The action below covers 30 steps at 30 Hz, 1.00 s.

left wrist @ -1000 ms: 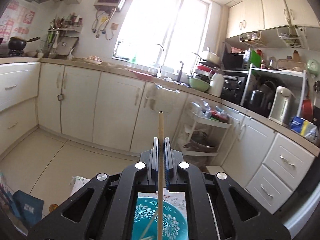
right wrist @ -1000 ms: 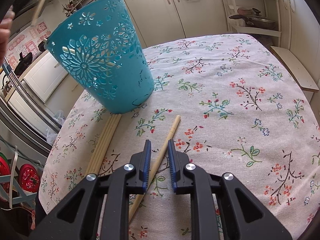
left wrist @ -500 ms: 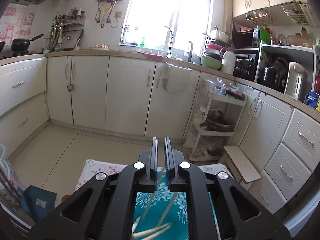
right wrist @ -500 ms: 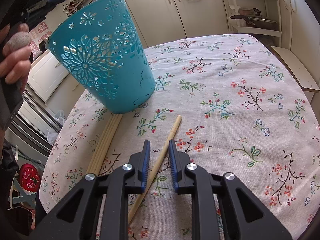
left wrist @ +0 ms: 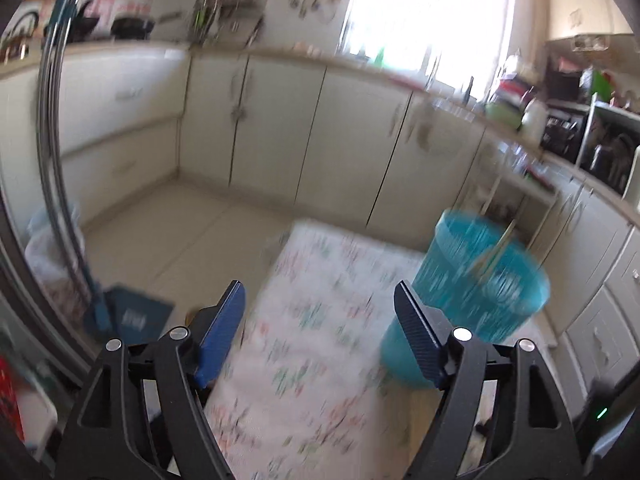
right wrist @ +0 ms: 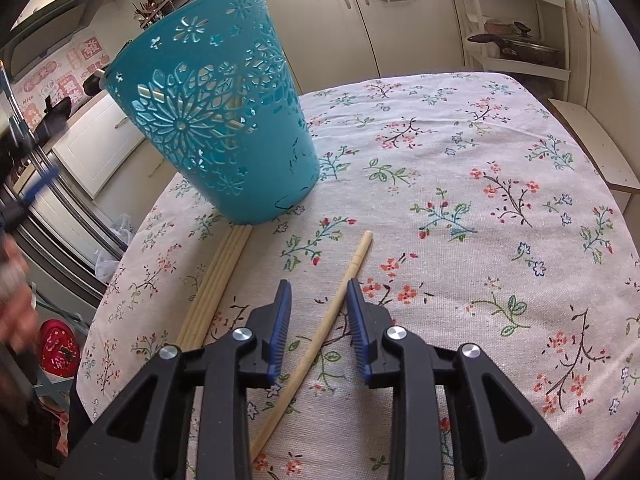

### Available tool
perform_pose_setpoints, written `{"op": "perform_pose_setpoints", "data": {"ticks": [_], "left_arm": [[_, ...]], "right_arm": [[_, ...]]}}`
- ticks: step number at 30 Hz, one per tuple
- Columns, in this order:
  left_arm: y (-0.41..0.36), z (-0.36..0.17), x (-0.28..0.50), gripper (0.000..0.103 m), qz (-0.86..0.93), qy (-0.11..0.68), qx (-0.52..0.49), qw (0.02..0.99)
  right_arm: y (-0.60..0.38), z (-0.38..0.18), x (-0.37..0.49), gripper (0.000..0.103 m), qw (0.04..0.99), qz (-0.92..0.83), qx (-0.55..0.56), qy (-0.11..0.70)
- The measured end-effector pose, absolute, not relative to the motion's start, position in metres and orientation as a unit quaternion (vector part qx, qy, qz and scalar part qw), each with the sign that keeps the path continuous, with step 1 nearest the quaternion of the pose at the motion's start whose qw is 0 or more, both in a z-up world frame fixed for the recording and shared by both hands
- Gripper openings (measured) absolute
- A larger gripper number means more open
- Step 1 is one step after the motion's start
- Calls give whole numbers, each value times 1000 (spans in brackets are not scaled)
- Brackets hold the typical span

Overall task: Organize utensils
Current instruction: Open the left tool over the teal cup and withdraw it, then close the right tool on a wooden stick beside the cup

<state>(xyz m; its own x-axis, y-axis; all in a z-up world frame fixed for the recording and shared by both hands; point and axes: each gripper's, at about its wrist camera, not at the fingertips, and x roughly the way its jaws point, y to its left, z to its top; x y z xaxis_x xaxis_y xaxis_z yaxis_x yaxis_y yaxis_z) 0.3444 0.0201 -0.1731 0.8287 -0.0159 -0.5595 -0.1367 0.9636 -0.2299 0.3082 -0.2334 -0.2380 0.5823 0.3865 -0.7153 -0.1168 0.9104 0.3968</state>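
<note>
Right hand-held gripper (right wrist: 318, 304) jaws opening around loose chopstick (right wrist: 320, 336) on floral table (right wrist: 480, 200), chopstick bundle (right wrist: 216, 280) left, teal basket (right wrist: 216, 120) far-left, left hand-held gripper (left wrist: 320, 312) opening, empty, blurred

Cream cabinets (left wrist: 276, 132) line kitchen walls; bright window (left wrist: 424, 12); pale floor (left wrist: 168, 240), probably tiled; floral-clothed table (right wrist: 480, 184).

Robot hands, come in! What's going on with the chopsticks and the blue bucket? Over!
Left gripper opening, empty. Right gripper opening, astride single chopstick. Bundle waits beside teal basket. Nothing blocking.
</note>
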Motion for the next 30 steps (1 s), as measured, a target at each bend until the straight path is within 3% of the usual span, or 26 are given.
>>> {"op": "perform_pose_setpoints", "data": {"ticks": [6, 10, 30], "left_arm": [[8, -234, 356, 73, 6, 379, -111, 918], [3, -255, 356, 79, -4, 401, -98, 911], [3, -262, 373, 82, -7, 427, -116, 897]], "right_arm": [[-224, -235, 307, 10, 876, 152, 108, 446], [-225, -231, 301, 9, 862, 166, 87, 471], [-215, -231, 293, 7, 858, 167, 70, 480]]}}
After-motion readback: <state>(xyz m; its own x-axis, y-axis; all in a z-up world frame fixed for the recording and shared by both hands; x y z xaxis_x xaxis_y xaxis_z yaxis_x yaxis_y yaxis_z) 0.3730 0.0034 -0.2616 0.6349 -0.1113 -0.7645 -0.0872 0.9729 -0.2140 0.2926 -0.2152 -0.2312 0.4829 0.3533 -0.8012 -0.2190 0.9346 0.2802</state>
